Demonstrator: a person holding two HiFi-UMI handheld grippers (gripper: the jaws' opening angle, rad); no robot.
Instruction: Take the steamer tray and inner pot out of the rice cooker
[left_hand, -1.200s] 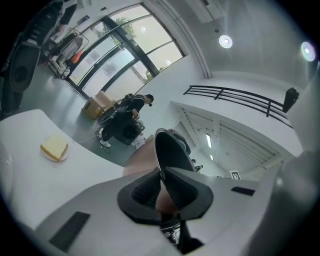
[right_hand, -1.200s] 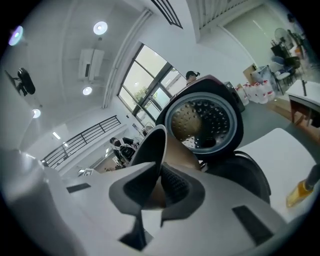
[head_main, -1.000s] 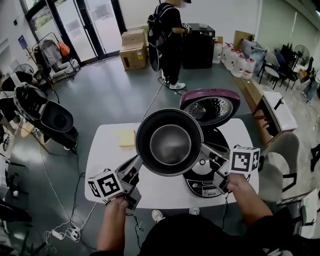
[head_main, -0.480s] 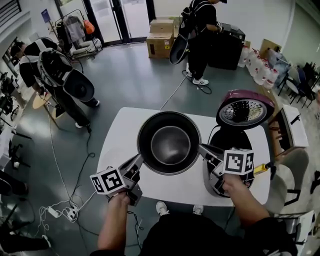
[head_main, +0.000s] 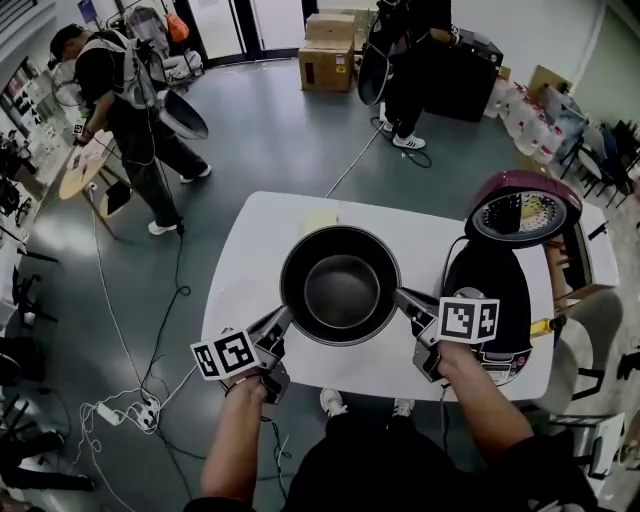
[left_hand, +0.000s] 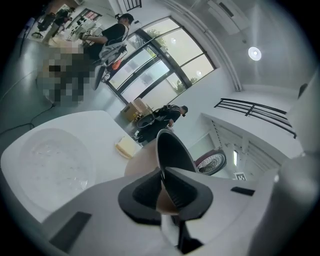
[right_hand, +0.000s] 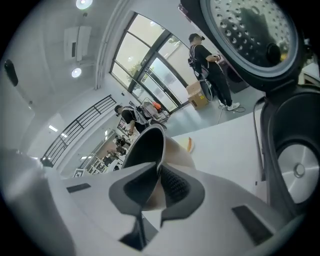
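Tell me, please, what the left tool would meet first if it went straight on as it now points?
The left tool is shut on the inner pot rim, so the pot itself comes first. Beyond it, probably the rice cooker's raised lid, though depth is unclear.

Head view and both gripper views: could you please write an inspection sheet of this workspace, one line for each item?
Surface: white table.
Job's things: inner pot is out of the rice cooker and held over the table; cooker lid open; clear round tray lies on the table.
Clutter: one yellow pad.
Grippers: left gripper and right gripper are each shut on the pot's rim, on opposite sides.
Cables: cable across the floor; power strip beside the table.
Surroundings: one person far left, another near cardboard boxes.
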